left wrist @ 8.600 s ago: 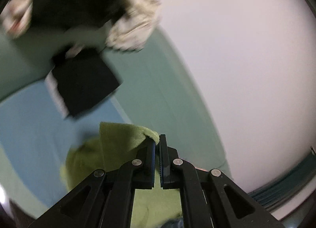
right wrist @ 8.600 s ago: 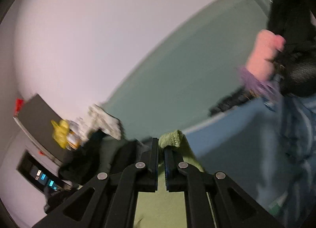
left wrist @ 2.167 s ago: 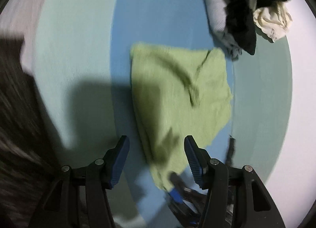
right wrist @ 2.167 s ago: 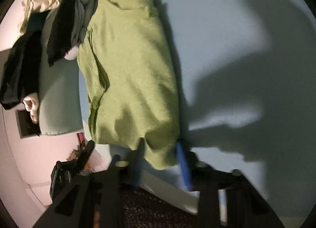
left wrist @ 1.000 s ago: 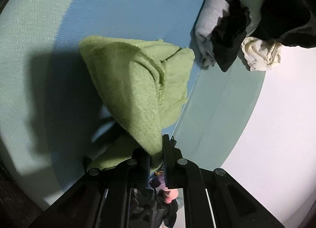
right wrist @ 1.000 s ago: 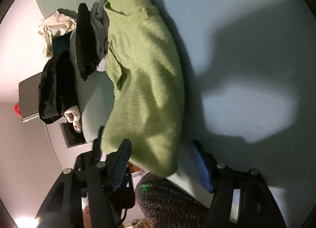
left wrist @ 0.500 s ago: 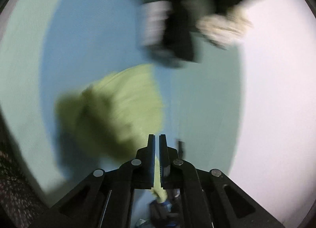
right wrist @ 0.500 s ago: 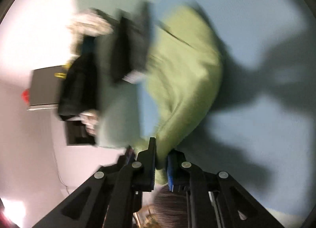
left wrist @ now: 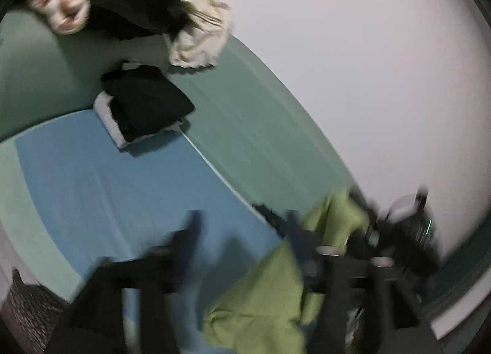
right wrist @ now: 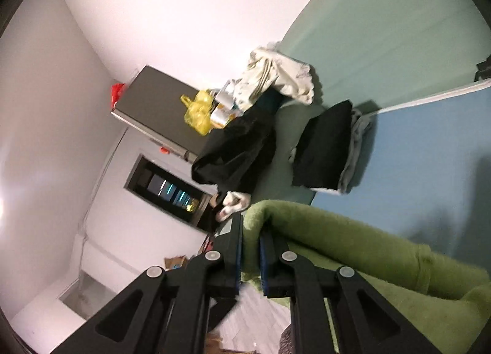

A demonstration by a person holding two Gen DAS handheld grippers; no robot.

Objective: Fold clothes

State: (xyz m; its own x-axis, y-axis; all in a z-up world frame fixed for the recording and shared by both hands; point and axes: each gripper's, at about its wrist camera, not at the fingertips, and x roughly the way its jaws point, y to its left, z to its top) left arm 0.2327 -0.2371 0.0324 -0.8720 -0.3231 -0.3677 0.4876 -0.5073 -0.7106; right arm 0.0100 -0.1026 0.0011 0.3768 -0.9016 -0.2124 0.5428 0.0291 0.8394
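Pinching green cloth (right wrist: 353, 249) edge: right tool (right wrist: 250, 249), raised over blue sheet (right wrist: 429, 145). Left tool (left wrist: 270, 262) badly blurred, fingers look apart, cannot tell; cloth hangs beside it, folded stack (left wrist: 144, 108) beyond

right gripper (right wrist: 251, 242) is matte black with two angular linkage arms carrying triangular cut-outs, round silver pivot screws on each arm and ribbed blue pads (right wrist: 263, 257) lining the fingers; left gripper (left wrist: 239, 246) blurs, the same black arms with pale screw heads.
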